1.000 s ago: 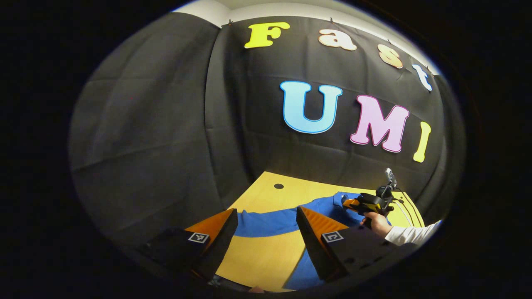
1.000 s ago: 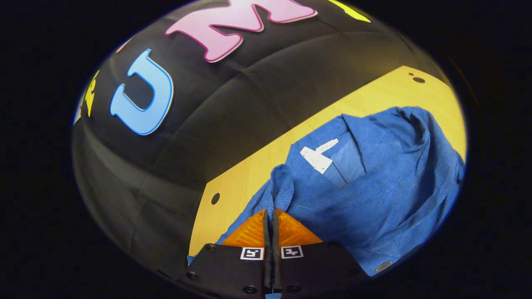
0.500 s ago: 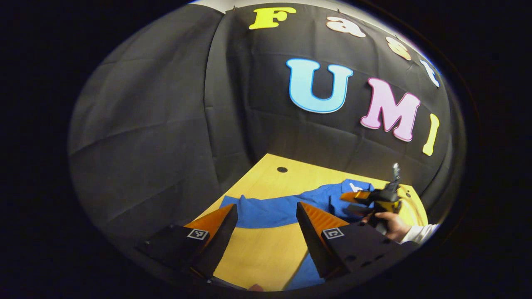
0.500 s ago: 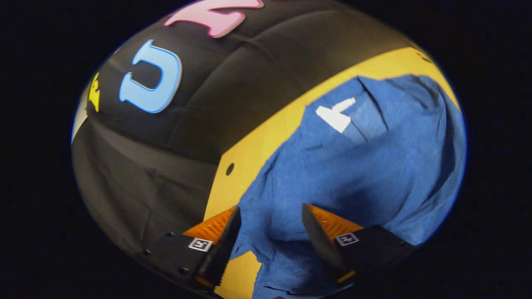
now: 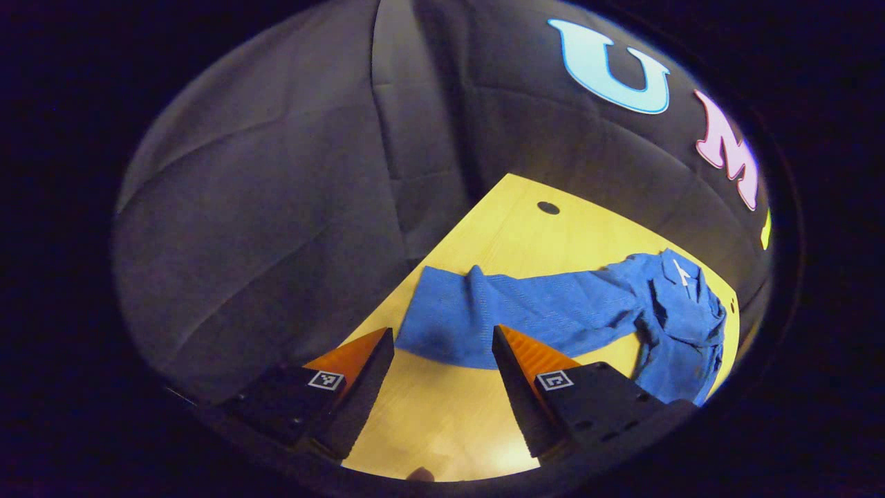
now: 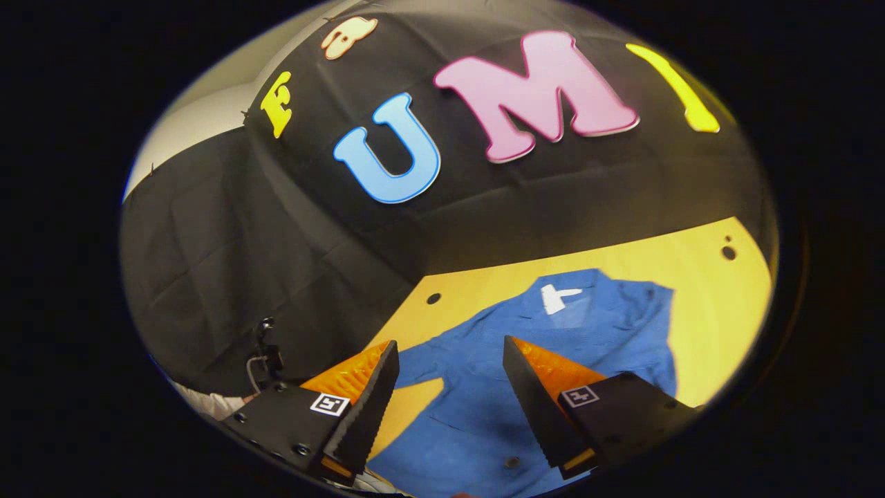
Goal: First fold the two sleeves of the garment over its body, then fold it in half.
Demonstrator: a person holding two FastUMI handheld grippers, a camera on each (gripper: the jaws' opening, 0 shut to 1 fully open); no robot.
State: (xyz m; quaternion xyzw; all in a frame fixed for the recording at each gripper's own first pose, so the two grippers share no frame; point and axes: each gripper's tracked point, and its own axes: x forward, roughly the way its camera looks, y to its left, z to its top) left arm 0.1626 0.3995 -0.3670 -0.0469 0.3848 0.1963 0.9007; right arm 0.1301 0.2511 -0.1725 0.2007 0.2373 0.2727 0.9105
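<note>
Blue corduroy shirt (image 5: 553, 311) lies on the yellow wood bench (image 5: 511, 228), collar w/ white neck label (image 6: 556, 299) toward the booth's back wall. In the left gripper view one sleeve (image 5: 456, 321) runs straight out flat across the bench, away from the body, which sits bunched at the far end. That sleeve is laid out long, so judged not yet folded over the body; prob. the step in hand. In the right gripper view the other side looks lapped over the body (image 6: 484, 415), edge near the collar; can't tell for sure if that's a finished sleeve fold.

Left claw (image 5: 442, 346): fingers wide apart, holding nothing, hovering above the bench w/ the sleeve's cuff end just beyond and between the tips; not touching as far as seen. Placement suits a pinch at the cuff.

Right claw (image 6: 449, 360): fingers apart too, empty, above the shirt body, collar well ahead of the tips. A white sleeve of the person (image 6: 214, 404) shows low at the left edge of that view.
</note>
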